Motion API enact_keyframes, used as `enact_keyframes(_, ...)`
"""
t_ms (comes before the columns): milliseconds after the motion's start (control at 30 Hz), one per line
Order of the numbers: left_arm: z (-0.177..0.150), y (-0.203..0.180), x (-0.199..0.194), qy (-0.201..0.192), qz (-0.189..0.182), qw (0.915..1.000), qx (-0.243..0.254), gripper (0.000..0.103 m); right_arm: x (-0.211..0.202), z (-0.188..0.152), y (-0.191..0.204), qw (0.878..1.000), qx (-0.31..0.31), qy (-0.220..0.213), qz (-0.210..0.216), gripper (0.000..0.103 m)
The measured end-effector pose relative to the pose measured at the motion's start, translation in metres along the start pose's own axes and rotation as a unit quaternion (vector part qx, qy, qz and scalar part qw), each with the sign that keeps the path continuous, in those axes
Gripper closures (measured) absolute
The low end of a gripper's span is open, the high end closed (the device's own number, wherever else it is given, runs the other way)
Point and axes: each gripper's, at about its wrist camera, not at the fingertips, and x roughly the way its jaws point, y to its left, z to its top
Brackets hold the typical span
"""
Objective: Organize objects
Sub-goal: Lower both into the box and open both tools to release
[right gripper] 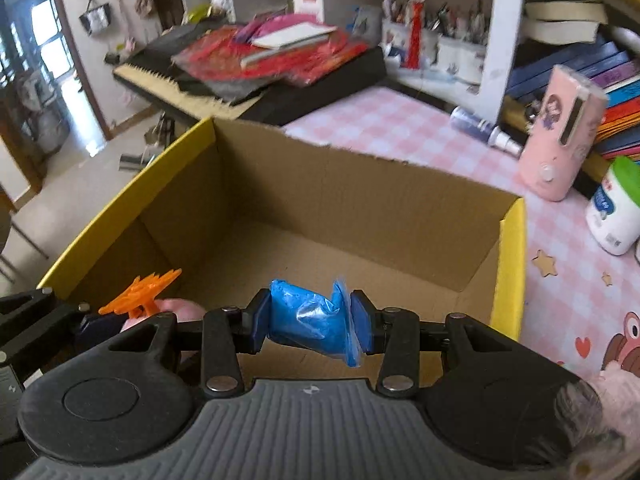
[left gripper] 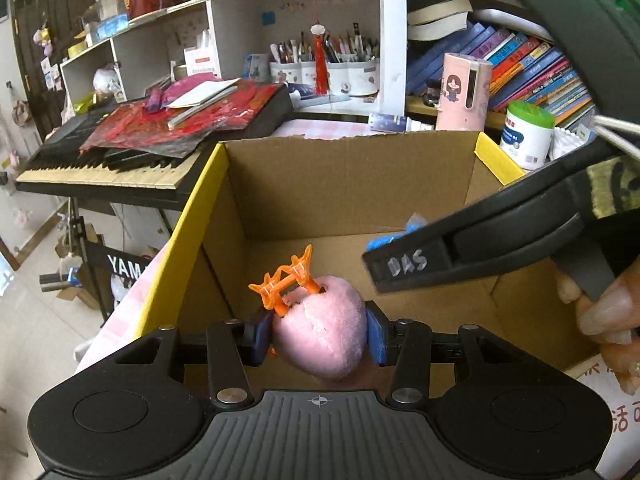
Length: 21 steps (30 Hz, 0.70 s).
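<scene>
Over the cardboard box [right gripper: 360,200] (open-topped), left claw [left gripper: 318,334] grips pink plush [left gripper: 320,336], right claw [right gripper: 312,322] blue packet [right gripper: 308,320].

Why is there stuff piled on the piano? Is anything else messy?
Red papers and a white booklet lie heaped across the keyboard, covering its top. A small bottle lies tipped on its side on the pink tablecloth.

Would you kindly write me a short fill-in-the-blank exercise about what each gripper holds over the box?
1. The left gripper is shut on a plush ball coloured ____.
2. The right gripper is shut on a crumpled bag coloured ____.
3. The clip on the plush ball is ____.
4. Both grippers are above an open ____ box with yellow edges.

Missing words: pink; blue; orange; cardboard
</scene>
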Motion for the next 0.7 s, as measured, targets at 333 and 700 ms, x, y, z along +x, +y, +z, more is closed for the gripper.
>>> enact_keyframes(333, 0.0013, 0.0001, 0.003, 0.006, -0.002, 1.0, -0.006, 0.057, 0.0082, 0.0011, 0.001, 0.999, -0.003, 0.034, 0.019, 0.063)
enact_keyframes(700, 0.001, -0.0014, -0.0001, 0.0, 0.001, 1.0, 0.002, 0.056, 0.0081, 0.0007, 0.0016, 0.999, -0.007, 0.032, 0.019, 0.062)
